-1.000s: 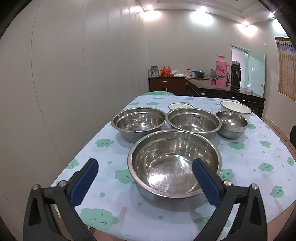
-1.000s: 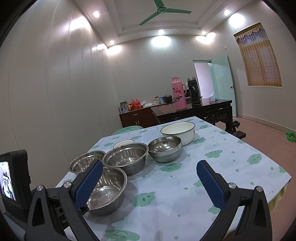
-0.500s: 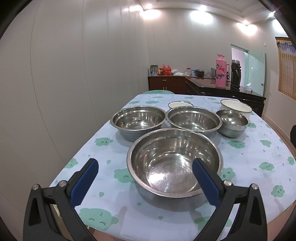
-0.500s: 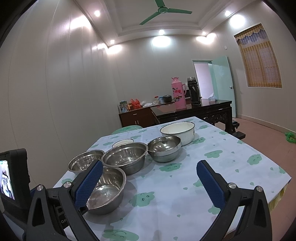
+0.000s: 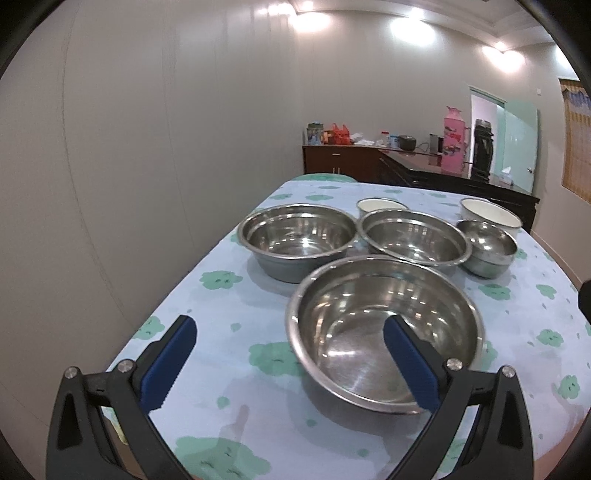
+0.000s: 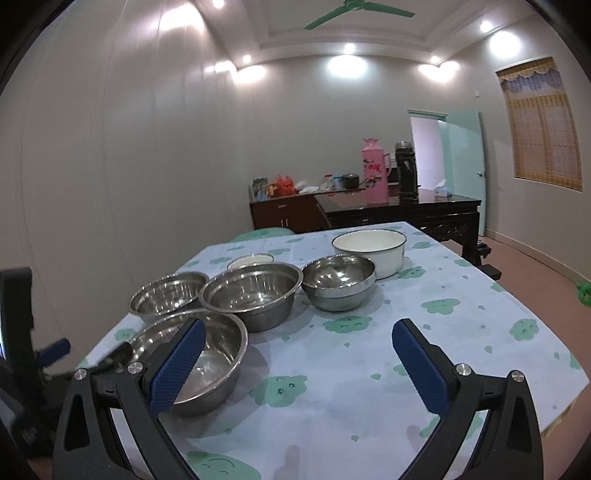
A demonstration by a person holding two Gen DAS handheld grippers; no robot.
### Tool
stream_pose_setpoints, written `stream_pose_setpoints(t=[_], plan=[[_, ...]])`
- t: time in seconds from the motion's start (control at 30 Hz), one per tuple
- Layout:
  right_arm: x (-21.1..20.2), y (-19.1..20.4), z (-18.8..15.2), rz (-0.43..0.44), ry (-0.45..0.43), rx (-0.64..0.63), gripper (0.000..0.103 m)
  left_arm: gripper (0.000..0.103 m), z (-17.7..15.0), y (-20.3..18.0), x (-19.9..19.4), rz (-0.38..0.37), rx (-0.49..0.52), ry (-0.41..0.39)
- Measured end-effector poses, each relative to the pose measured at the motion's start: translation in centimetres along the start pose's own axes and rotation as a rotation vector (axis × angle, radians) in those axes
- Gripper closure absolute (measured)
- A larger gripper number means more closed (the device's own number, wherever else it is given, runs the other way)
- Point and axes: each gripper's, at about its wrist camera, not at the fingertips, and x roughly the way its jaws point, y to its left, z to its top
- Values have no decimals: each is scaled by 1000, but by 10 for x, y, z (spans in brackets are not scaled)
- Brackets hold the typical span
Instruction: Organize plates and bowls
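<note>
Green ceiling fan (image 6: 360, 13) (right wrist only)

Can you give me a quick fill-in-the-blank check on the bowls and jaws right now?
1. The number of steel bowls on the table is ____.
2. The jaws of both the left gripper and the right gripper stand ____.
3. The steel bowl nearest the left gripper is the ____ of them.
4. The big white bowl stands right behind the ____ steel bowl.

Missing words: four; open; largest; smallest
</note>
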Motion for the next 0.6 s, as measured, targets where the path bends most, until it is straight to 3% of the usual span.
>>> stream_pose_setpoints(t=[0.1,0.27,0.33,0.43,0.6], plan=[[13,-4,4,36,44,-7,10,6,4,7,10,14,2,17],[42,-3,9,131,177,-25,42,10,15,17,25,3,-2,52],[65,-3,8,215,289,8,47,10,20,19,29,2,-2,54],[84,0,5,288,376,29,54,10,25,18,34,30,30,50],[102,11,8,326,414,17,54,10,32,16,54,29,58,99]])
